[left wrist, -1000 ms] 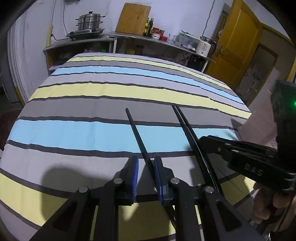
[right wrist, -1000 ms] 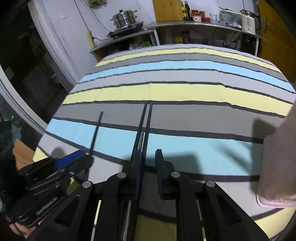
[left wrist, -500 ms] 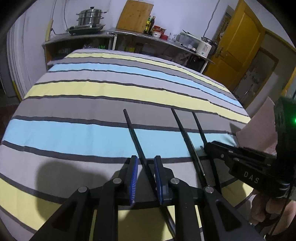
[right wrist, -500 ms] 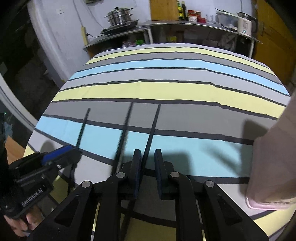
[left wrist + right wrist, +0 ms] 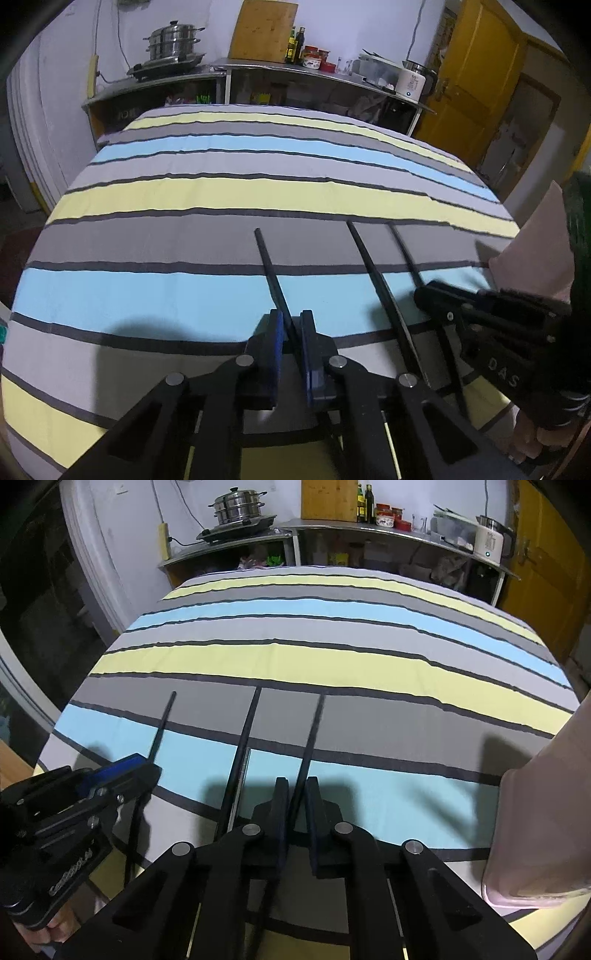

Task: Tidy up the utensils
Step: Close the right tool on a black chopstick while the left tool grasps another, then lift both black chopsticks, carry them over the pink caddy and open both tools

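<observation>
Three black chopsticks show over the striped cloth. My left gripper (image 5: pixel 290 325) is shut on the left chopstick (image 5: pixel 271 269), which points away from me; it also shows in the right wrist view (image 5: pixel 160 725). My right gripper (image 5: pixel 296 794) is shut on the right chopstick (image 5: pixel 313 731), seen in the left wrist view as the rightmost one (image 5: pixel 404 253). The middle chopstick (image 5: pixel 245 731) lies on the cloth between the two grippers, also in the left wrist view (image 5: pixel 369 262). The right gripper (image 5: pixel 458 306) appears at the right of the left wrist view.
A striped cloth (image 5: pixel 258 192) covers the table. A pink container (image 5: pixel 543 834) stands at the right edge near my right gripper. A counter with a steel pot (image 5: pixel 238 507), bottles and a kettle runs along the far wall. A yellow door (image 5: pixel 476 81) is at the right.
My right gripper has moved right with one chopstick, pulling it apart from the other, which stays on the cloth. The left gripper keeps its chopstick and has drawn back slightly.
</observation>
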The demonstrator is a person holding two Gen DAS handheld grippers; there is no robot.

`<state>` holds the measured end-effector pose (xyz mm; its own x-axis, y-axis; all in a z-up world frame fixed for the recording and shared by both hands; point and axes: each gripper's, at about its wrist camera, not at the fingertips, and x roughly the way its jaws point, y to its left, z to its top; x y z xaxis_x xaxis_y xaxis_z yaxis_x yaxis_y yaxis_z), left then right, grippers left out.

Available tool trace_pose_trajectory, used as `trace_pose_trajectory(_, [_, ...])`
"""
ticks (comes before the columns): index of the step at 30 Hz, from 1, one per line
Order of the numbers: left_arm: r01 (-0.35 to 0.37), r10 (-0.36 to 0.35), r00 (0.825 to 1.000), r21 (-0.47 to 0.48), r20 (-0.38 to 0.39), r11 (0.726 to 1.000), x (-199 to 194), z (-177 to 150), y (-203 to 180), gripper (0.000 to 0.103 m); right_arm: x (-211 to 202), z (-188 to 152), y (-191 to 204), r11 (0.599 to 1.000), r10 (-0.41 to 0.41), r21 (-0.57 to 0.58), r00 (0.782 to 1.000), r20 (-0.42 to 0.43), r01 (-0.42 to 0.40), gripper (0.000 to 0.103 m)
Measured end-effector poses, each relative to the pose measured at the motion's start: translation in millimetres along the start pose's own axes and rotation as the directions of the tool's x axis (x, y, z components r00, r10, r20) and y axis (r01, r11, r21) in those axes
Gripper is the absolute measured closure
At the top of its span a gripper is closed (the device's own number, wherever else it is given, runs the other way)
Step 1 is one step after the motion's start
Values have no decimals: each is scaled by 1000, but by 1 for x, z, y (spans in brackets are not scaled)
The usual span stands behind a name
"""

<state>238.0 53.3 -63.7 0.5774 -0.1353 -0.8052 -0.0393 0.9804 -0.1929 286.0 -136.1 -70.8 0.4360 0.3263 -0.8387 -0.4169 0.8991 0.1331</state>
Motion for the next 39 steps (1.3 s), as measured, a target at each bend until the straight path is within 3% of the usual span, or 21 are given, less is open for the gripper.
trace_pose_trajectory(7, [38,-38,999,-5,24,999,-20,7,1,98,-23,-2,1,997,72,12,997,39,-73,98])
trace_pose_trajectory(15, [96,-99,988,31,120,995,-83,15,-11,98,-80,-1,3,994,111,3,983,147,-113,98])
trace_pose_trajectory(29, [192,-212,956,118,201,974,-169,10,-46,98,-178,-18,-5,991,123,18,942,311,-135,98])
trace_pose_trajectory(39, [230,-259,947,161,190,960,-186,7,-70,98,-216,-33,-25,989,101,60,923,371,-132,98])
